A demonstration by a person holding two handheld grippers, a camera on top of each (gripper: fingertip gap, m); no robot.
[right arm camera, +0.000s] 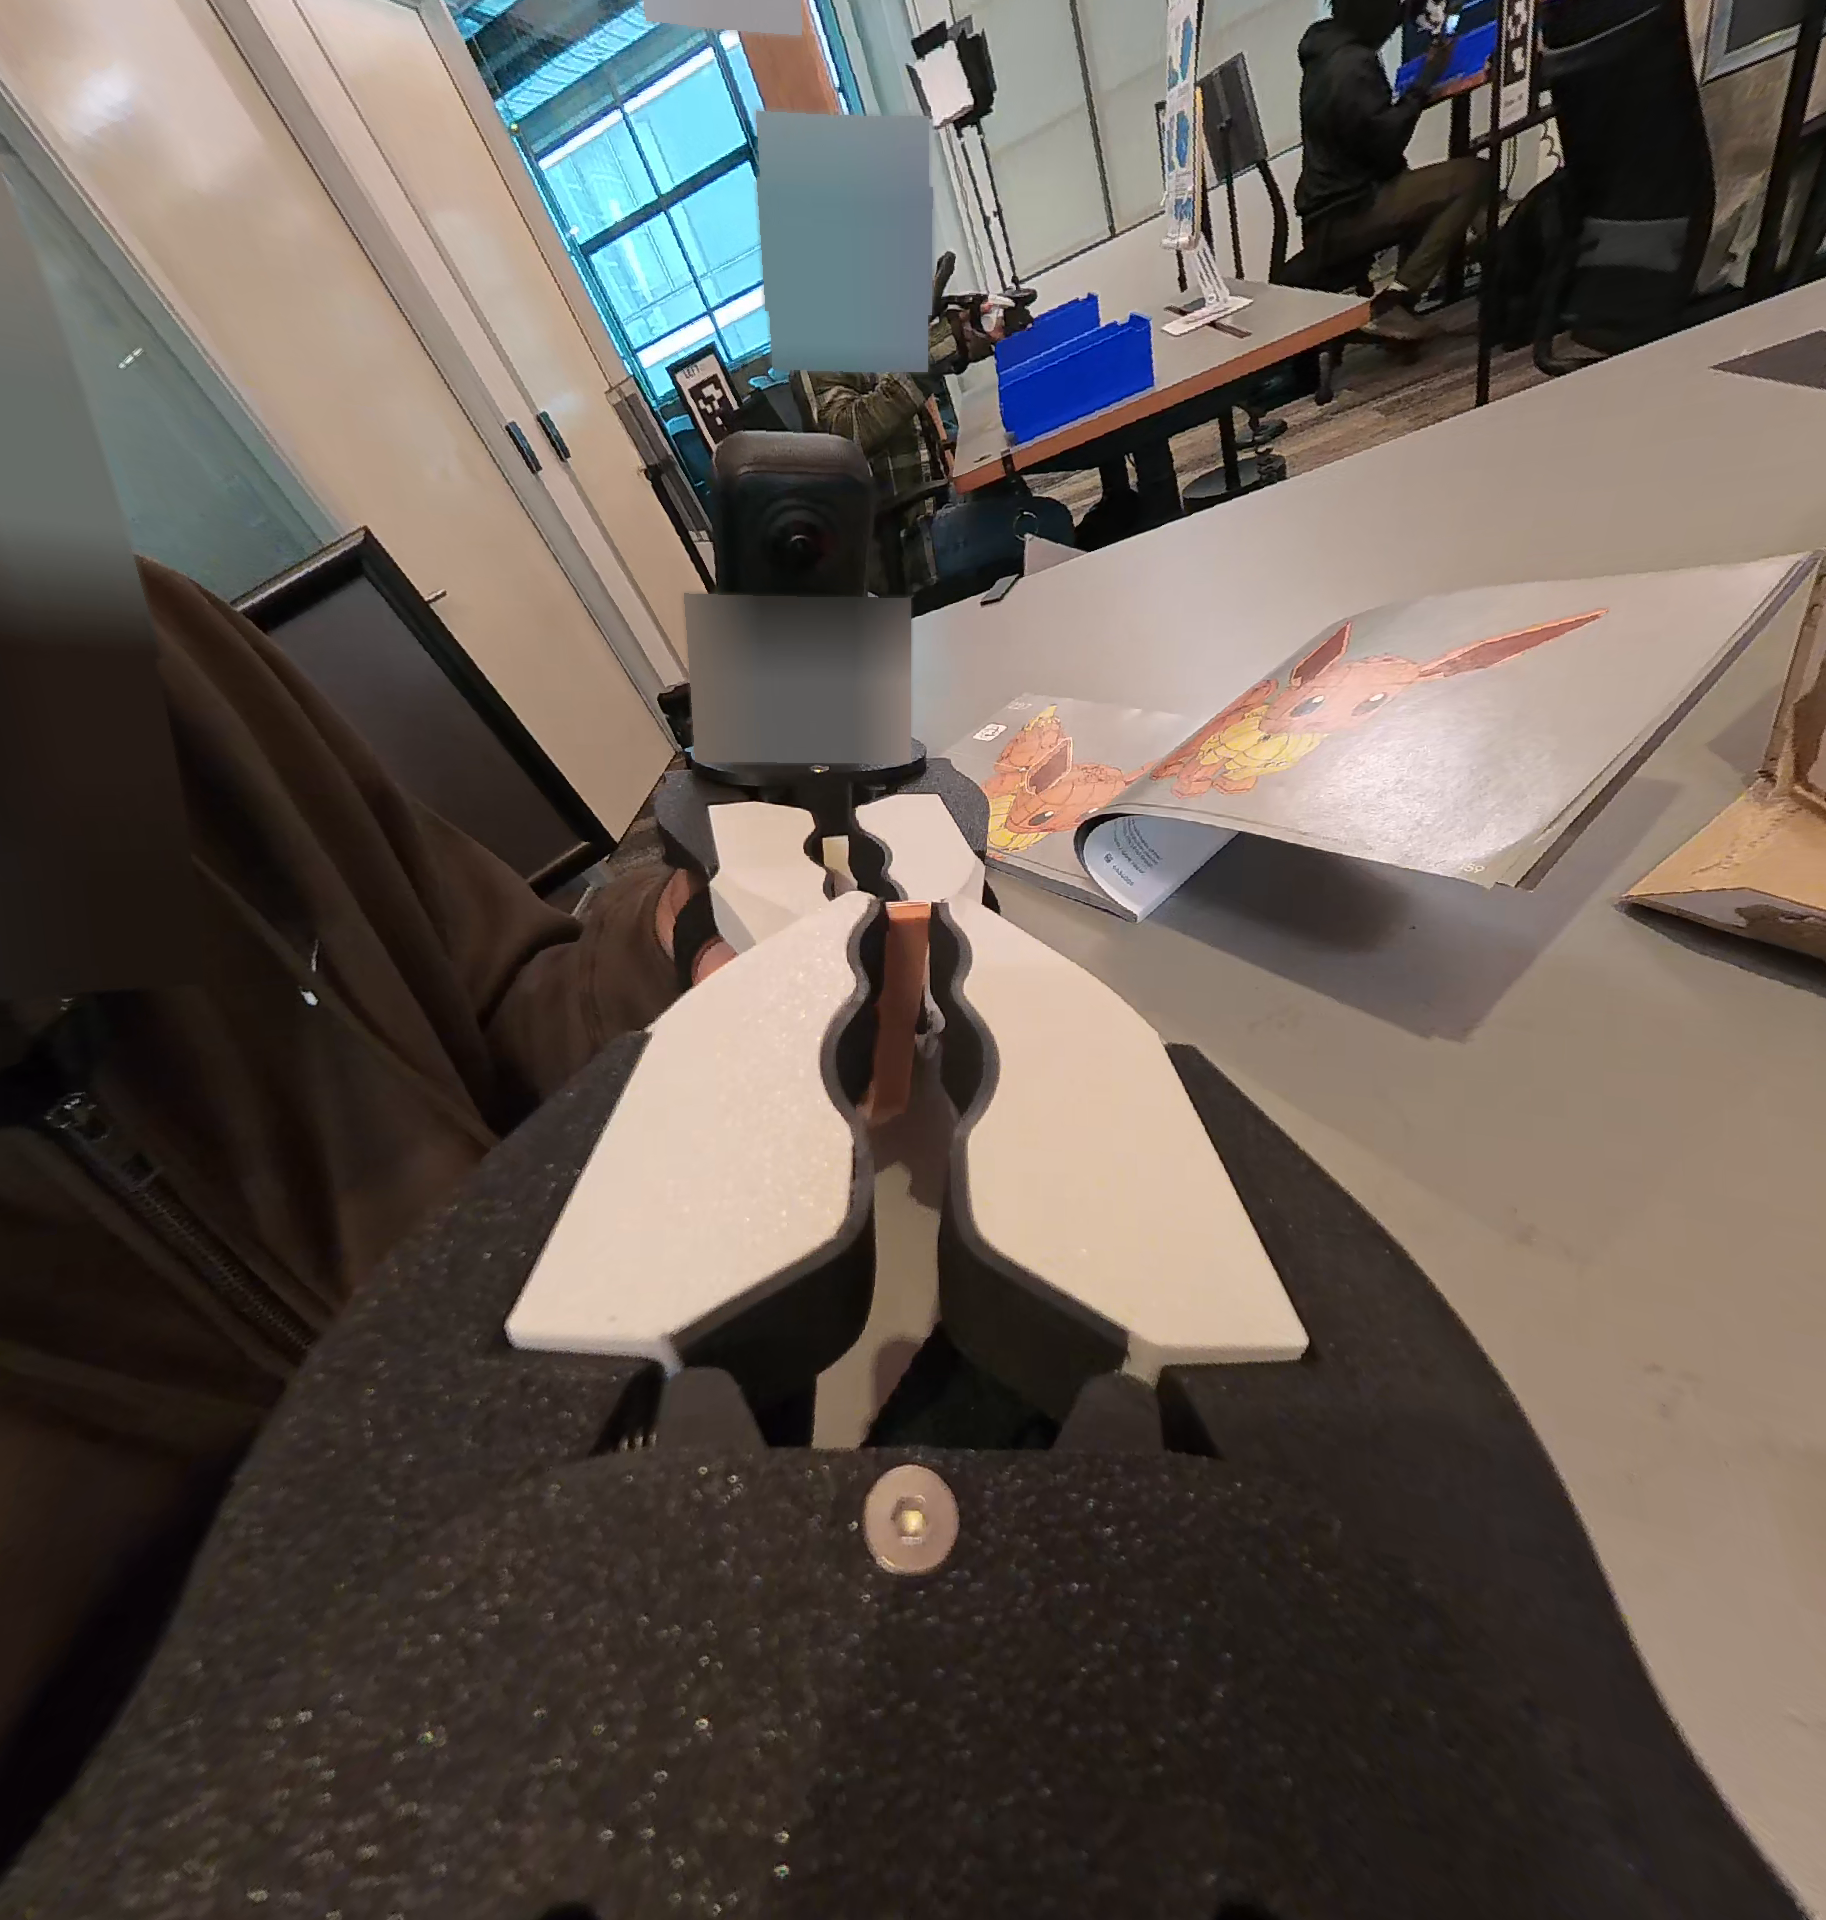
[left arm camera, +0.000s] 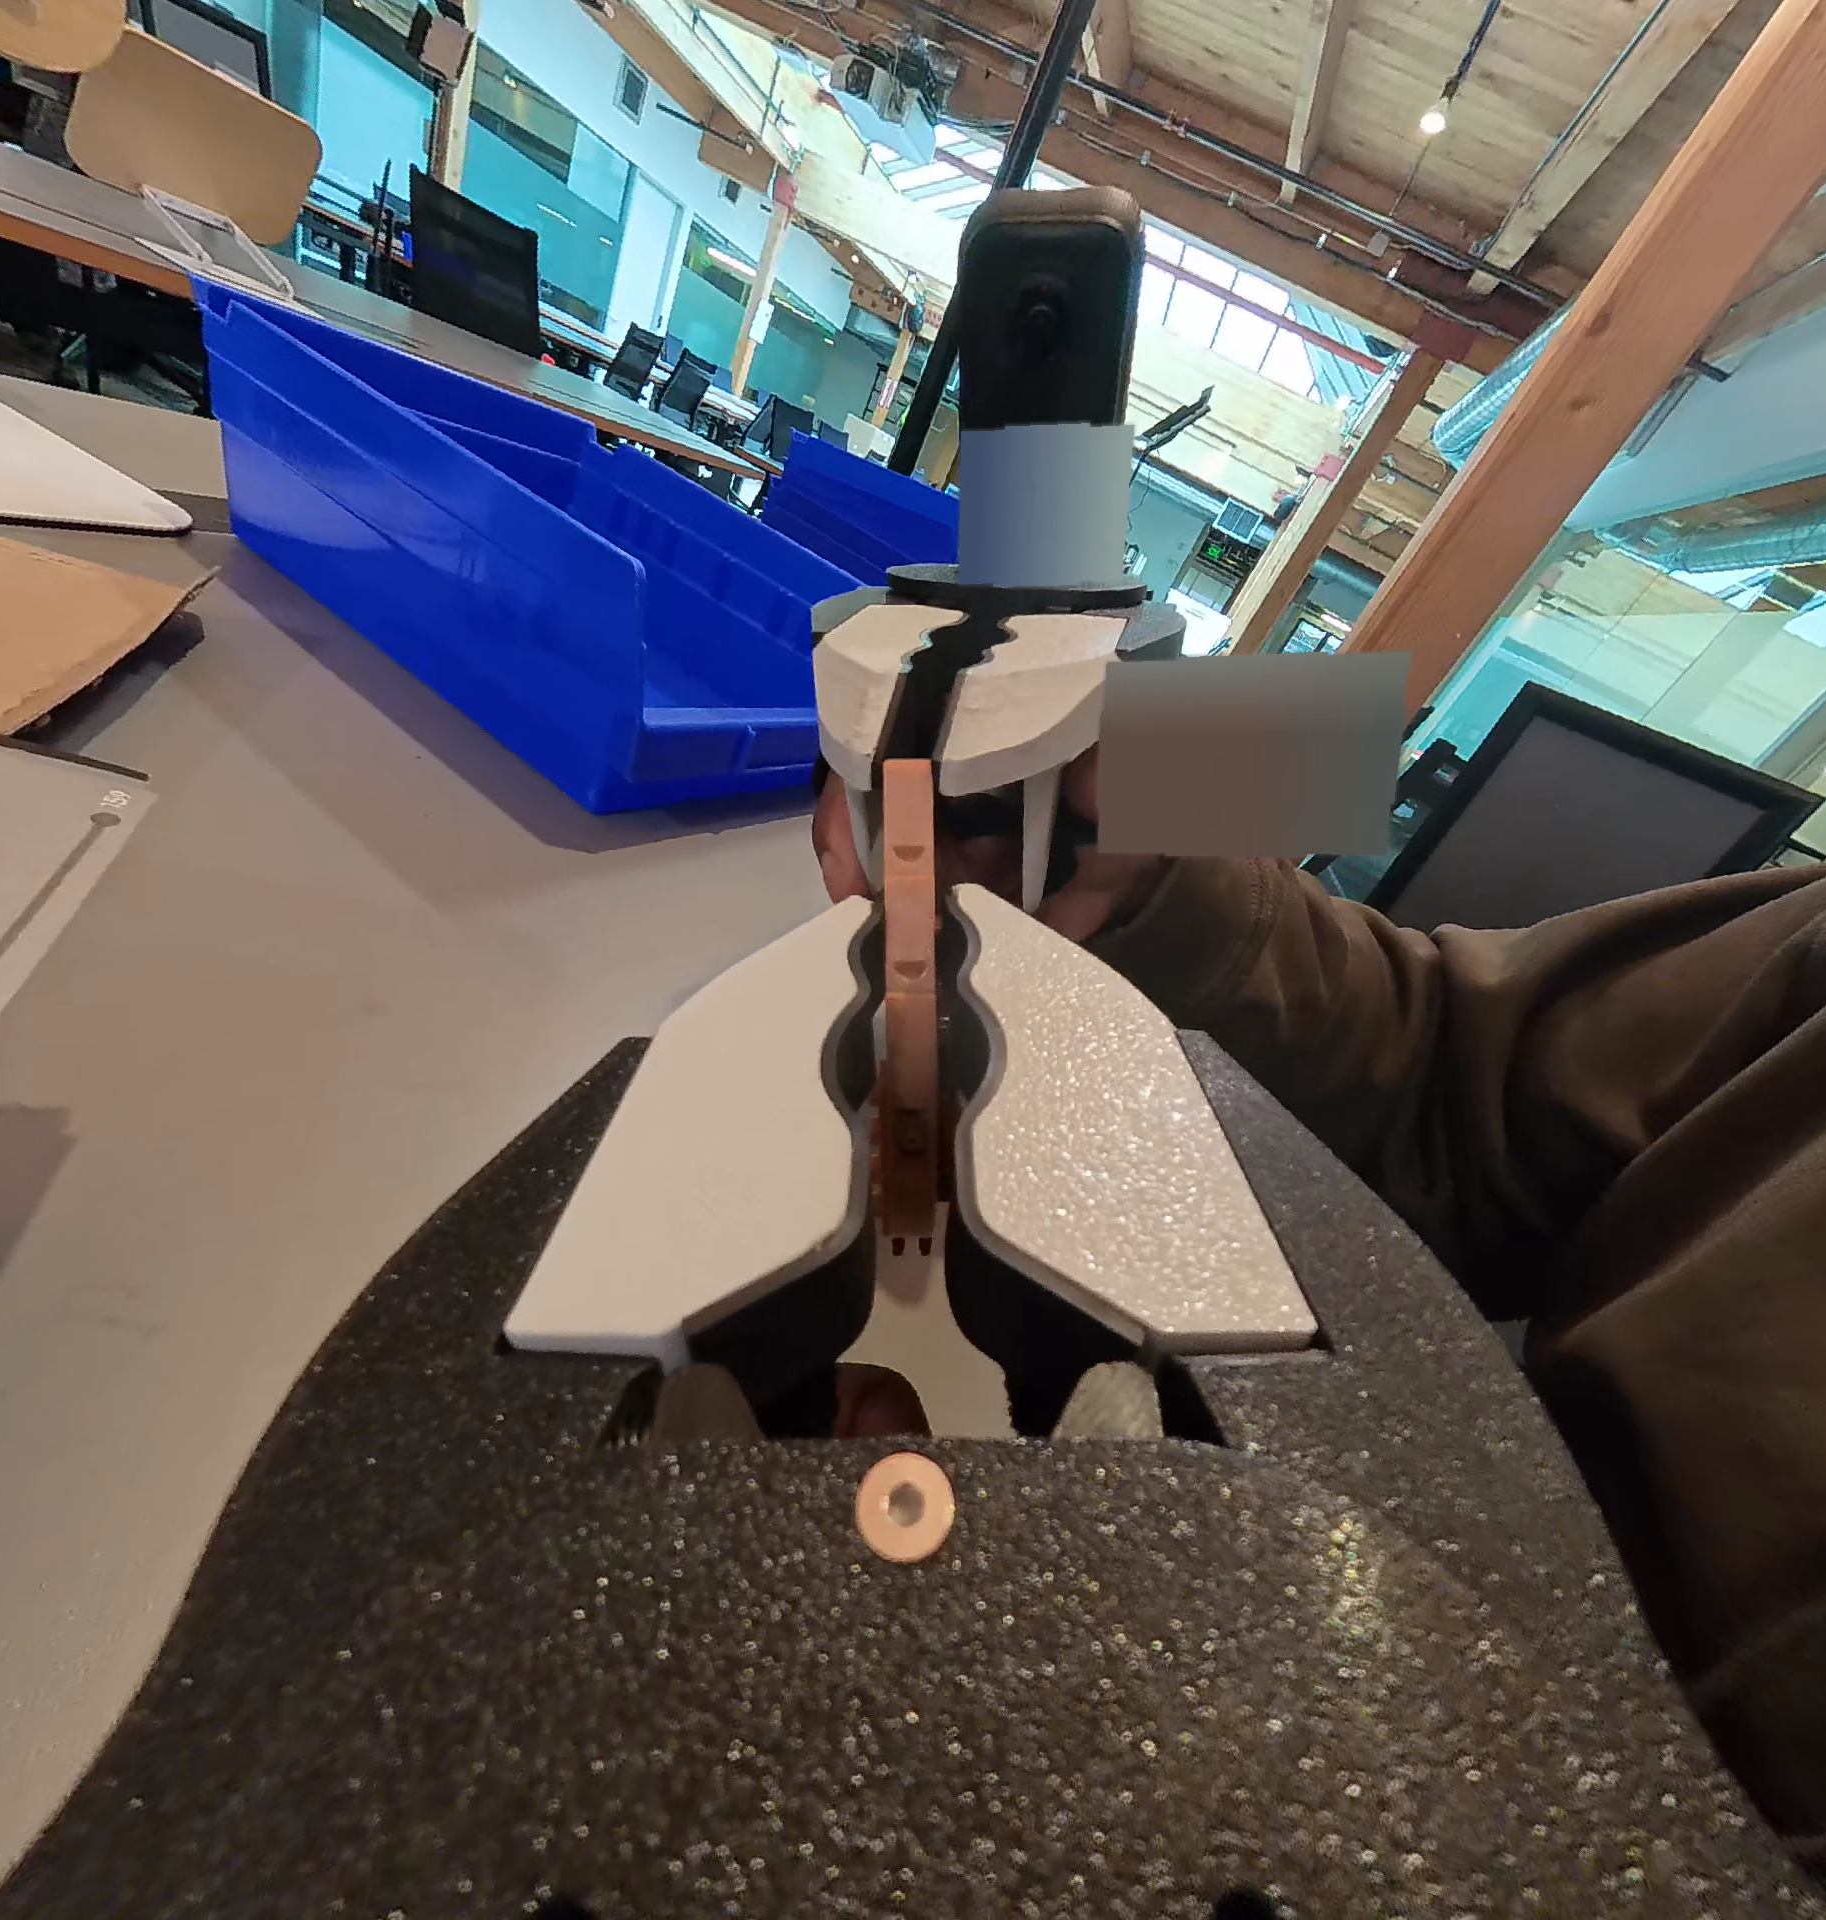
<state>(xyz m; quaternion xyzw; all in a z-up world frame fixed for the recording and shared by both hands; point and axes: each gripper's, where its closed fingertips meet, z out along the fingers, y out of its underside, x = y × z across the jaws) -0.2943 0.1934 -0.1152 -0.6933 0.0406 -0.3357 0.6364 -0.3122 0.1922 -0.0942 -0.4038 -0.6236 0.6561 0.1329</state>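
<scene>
Up close, your left gripper pinches a thin orange-brown strip, and your right gripper clamps what looks like the same strip. Both hang nose to nose above the grey table; blue bin left, open booklet right.

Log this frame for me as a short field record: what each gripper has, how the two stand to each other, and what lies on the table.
left gripper: shut on an orange-brown plastic strip that sticks out past its fingertips
right gripper: shut on a strip of the same colour; cannot tell whether it is the same piece
stance: the two face each other, tips close, above the grey table
left side of table: blue bins, brown cardboard
right side of table: open picture booklet, torn cardboard box
person: brown sleeve
</scene>
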